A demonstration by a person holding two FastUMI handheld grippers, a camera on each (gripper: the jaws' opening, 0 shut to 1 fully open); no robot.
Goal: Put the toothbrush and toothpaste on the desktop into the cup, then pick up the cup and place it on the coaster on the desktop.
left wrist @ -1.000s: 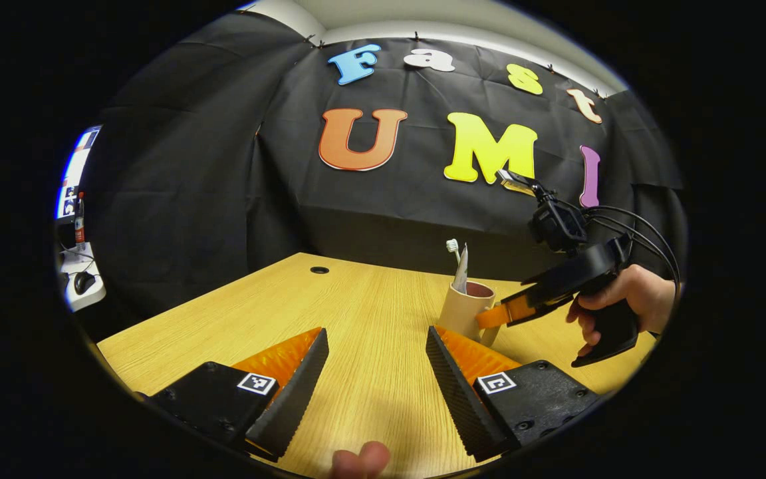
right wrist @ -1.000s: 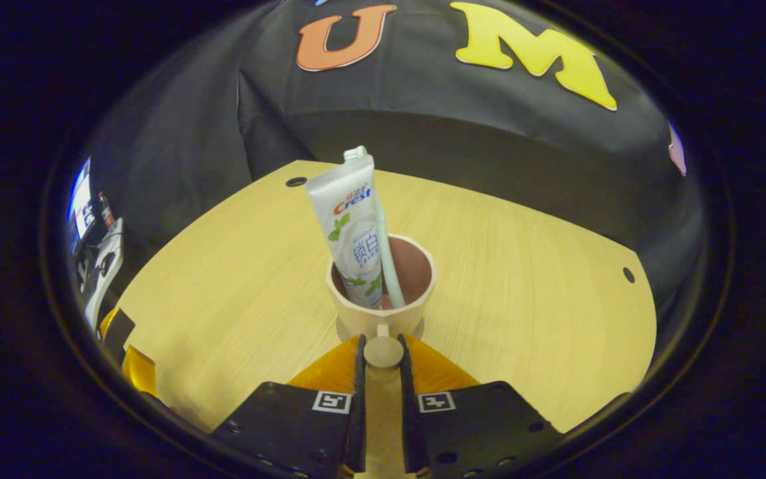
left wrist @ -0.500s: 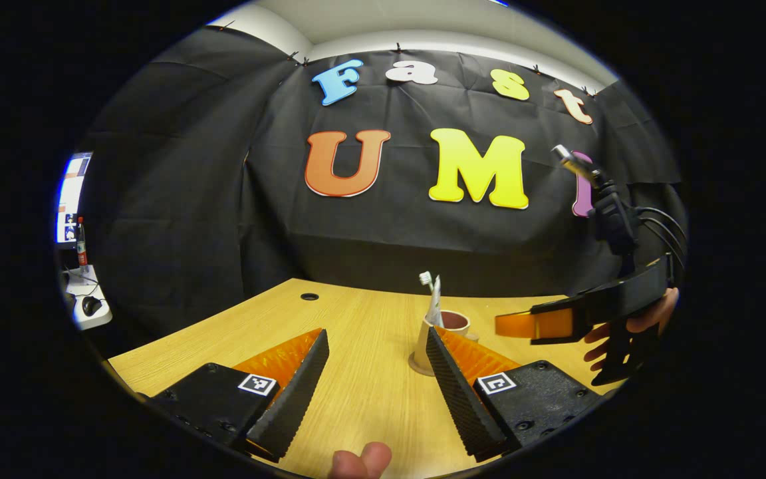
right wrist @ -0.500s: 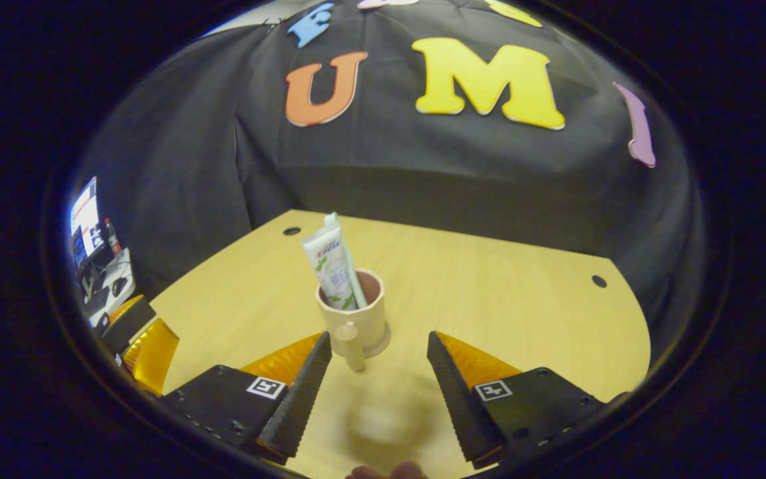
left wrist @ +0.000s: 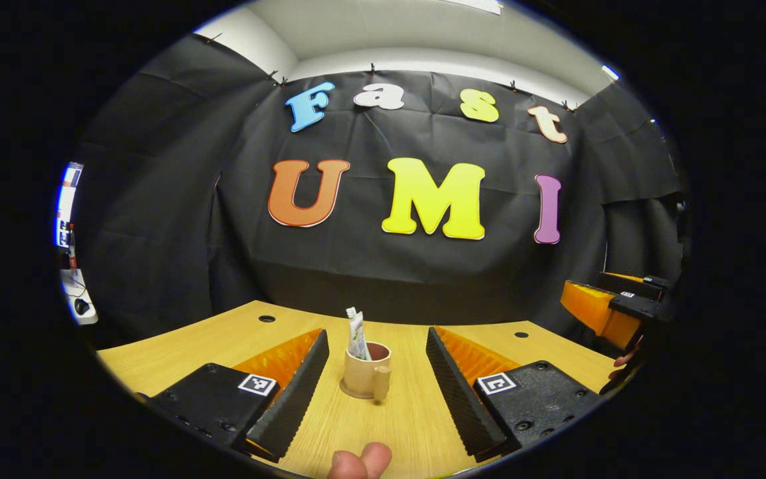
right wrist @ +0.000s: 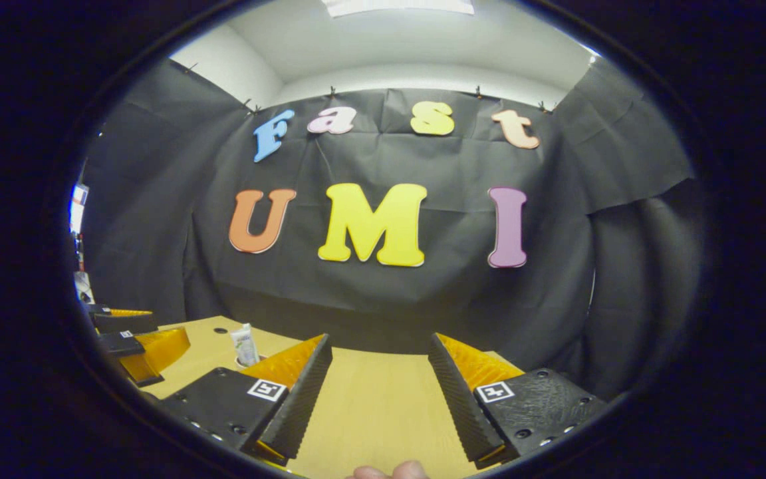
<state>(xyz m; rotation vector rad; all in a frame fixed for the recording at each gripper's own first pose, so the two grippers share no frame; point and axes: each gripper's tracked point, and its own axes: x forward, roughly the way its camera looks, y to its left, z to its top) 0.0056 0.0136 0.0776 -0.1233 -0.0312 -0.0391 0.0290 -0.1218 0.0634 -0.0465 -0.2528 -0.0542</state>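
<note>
Beige mug (left wrist: 364,376), holding toothpaste tube (left wrist: 357,336) and toothbrush, stands on its coaster (left wrist: 354,394) at twelve o'clock between the left tongs (left wrist: 375,372); both left and right tongs (right wrist: 380,382) gape empty, so I judge nothing remains.

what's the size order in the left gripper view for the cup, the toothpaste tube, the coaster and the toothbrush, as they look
1. cup
2. toothpaste tube, counting just the part standing out of the cup
3. toothbrush, a small tip above the tube

The coaster shows as a thin edge under the cup, so I cannot rank it fairly.
</note>
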